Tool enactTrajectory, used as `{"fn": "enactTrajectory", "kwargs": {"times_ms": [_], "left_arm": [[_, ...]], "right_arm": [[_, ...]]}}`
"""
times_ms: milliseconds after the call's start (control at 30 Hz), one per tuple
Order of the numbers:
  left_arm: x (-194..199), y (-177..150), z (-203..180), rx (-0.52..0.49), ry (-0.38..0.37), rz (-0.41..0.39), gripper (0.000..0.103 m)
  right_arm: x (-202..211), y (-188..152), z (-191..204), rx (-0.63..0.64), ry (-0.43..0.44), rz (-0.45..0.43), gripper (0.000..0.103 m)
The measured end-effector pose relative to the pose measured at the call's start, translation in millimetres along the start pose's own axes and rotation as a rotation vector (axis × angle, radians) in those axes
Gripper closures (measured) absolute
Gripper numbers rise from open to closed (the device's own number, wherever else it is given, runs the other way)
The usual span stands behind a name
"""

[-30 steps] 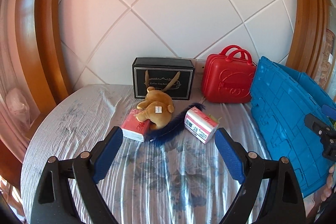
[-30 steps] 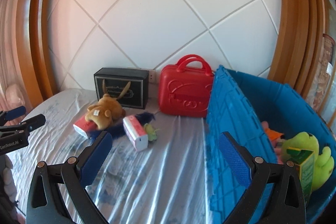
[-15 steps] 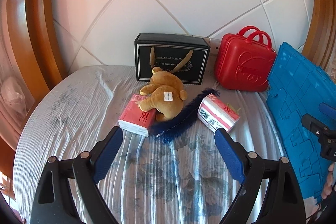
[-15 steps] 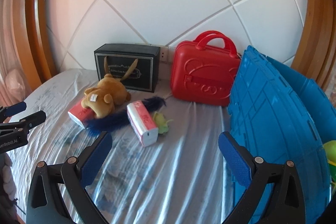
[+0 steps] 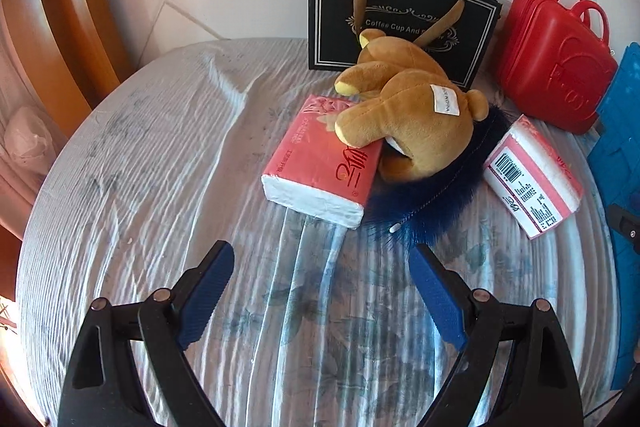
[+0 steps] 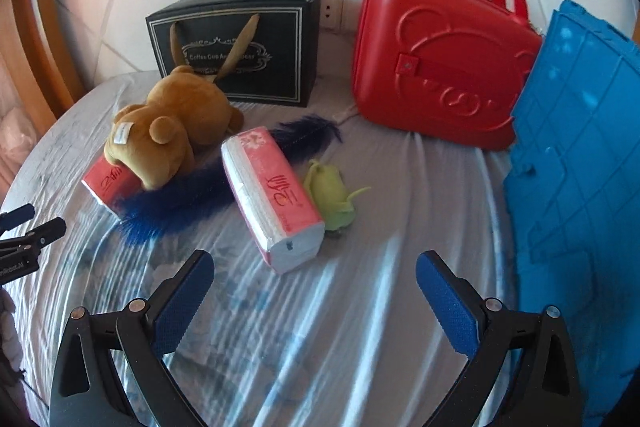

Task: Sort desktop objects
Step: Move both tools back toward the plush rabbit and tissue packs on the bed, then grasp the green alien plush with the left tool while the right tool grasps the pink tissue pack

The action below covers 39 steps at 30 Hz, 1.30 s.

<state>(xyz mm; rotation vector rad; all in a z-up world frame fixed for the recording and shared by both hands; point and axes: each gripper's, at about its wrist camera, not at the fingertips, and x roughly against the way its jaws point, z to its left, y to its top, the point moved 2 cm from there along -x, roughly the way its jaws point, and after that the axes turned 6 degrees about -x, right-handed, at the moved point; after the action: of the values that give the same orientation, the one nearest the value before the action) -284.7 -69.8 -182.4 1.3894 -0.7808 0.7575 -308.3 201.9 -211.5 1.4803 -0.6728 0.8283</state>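
Both tools, left tool (image 5: 320, 283) and right tool (image 6: 314, 285), released, empty. Brown plush (image 5: 408, 115) overlaps left tissue pack (image 5: 320, 163) and blue feather (image 5: 432, 203); right tissue pack (image 6: 272, 195) beside green toy (image 6: 332, 195).

The cloth-covered table (image 5: 168, 163) carries tissue packs (image 5: 320, 167), feather (image 6: 188, 203), box (image 6: 240, 43), red case (image 6: 440, 67).

Plush toy (image 5: 416, 115) atop tissue pack (image 5: 324, 163), box (image 5: 400, 23) behind.
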Motion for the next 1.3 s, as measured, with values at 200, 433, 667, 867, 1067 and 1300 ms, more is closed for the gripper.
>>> {"fn": "enactTrajectory", "kwargs": {"times_ms": [200, 433, 667, 867, 1067, 1300], "left_arm": [[-18, 28, -22, -0.051, -0.040, -0.025, 0.013], [-38, 42, -68, -0.127, -0.118, -0.021, 0.013], [-73, 39, -105, -0.225, -0.146, 0.052, 0.013], [-75, 43, -118, -0.236, -0.170, 0.042, 0.013], [-65, 40, -141, -0.272, -0.206, 0.036, 0.013], [-55, 46, -194, -0.280, -0.280, 0.015, 0.013]], "right_arm": [[-28, 8, 4, 0.015, 0.011, 0.023, 0.000], [-47, 17, 3, 0.021, 0.025, 0.026, 0.000], [-75, 26, -2, 0.009, 0.095, 0.053, 0.001], [-92, 18, -1, 0.008, 0.160, 0.076, 0.043], [-48, -9, -25, -0.050, 0.164, 0.035, 0.048], [12, -30, -82, -0.158, -0.030, -0.121, 0.051]]}}
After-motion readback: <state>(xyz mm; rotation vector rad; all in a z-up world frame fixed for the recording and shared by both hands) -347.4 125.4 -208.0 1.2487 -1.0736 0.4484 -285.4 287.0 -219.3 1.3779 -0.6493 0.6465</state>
